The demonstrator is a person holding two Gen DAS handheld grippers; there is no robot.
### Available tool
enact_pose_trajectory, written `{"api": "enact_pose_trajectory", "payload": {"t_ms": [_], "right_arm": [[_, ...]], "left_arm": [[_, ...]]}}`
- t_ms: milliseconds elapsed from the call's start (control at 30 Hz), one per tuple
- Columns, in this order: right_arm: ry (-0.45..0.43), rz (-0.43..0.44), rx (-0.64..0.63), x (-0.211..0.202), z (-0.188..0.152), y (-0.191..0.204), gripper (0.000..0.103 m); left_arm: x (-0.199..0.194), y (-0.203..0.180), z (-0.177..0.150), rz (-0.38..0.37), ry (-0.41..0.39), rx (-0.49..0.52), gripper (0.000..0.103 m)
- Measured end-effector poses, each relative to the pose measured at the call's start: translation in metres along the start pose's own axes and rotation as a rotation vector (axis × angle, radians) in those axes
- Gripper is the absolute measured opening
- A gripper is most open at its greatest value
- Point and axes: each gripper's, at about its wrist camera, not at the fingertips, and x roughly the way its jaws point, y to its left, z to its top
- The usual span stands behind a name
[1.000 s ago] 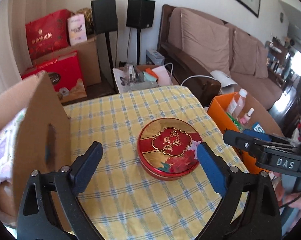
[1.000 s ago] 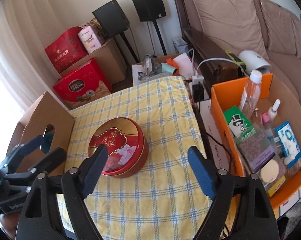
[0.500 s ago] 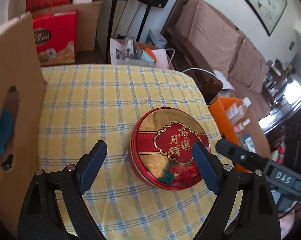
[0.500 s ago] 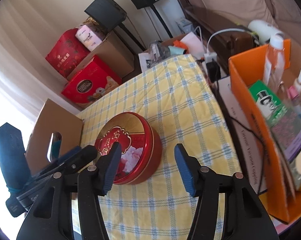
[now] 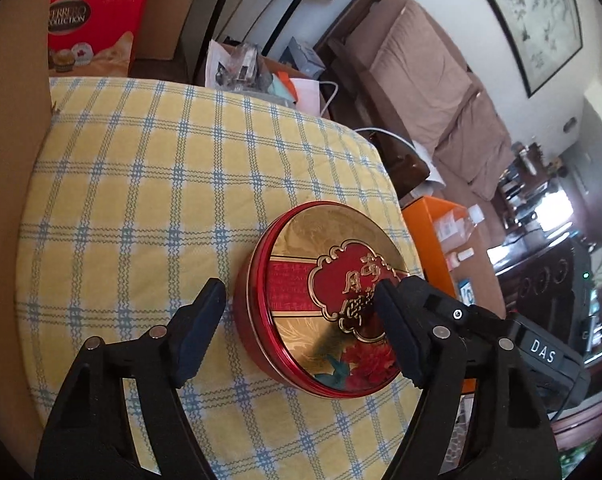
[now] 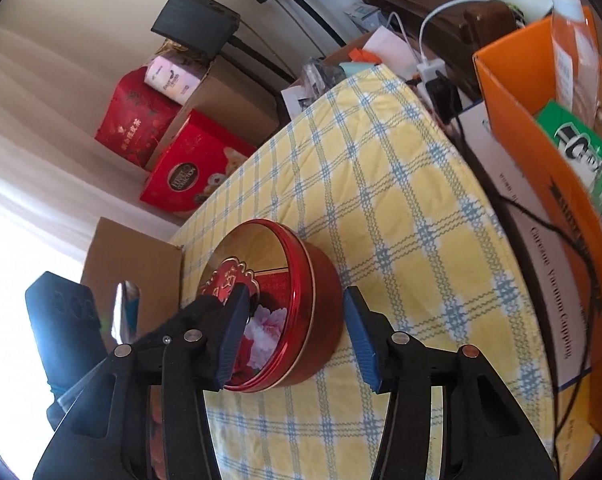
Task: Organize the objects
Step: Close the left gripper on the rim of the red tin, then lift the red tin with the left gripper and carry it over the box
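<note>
Both grippers, left gripper (image 5: 297,330) and right gripper (image 6: 295,338), are lowering, spread fingers closing astride the red tin (image 5: 325,300) near the tabletop's (image 5: 141,200) right edge, not yet pinching

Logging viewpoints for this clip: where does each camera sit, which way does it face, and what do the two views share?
Left wrist: on the left gripper, looking down over the checked tablecloth at the red tin; its closing jaws and the right gripper show.
Right wrist: on the right gripper, facing the tin from its other side; orange box at right.
Shared: tin, tablecloth, both grippers.
</note>
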Motion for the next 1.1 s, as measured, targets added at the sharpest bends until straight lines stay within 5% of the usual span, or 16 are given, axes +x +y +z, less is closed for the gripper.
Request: {"api": "enact_pose_trajectory", "payload": {"t_ms": [533, 1100], "right_arm": [[-0.008, 0.018, 0.012, -0.002, -0.007, 0.01, 0.055], [-0.112, 0.039, -0.11, -0.064, 0.0, 0.083, 0.055]], "left_arm": [[-0.016, -0.019, -0.006, 0.023, -0.04, 0.008, 0.069], [-0.098, -0.053, 0.006, -0.013, -0.171, 0.013, 0.069]]}}
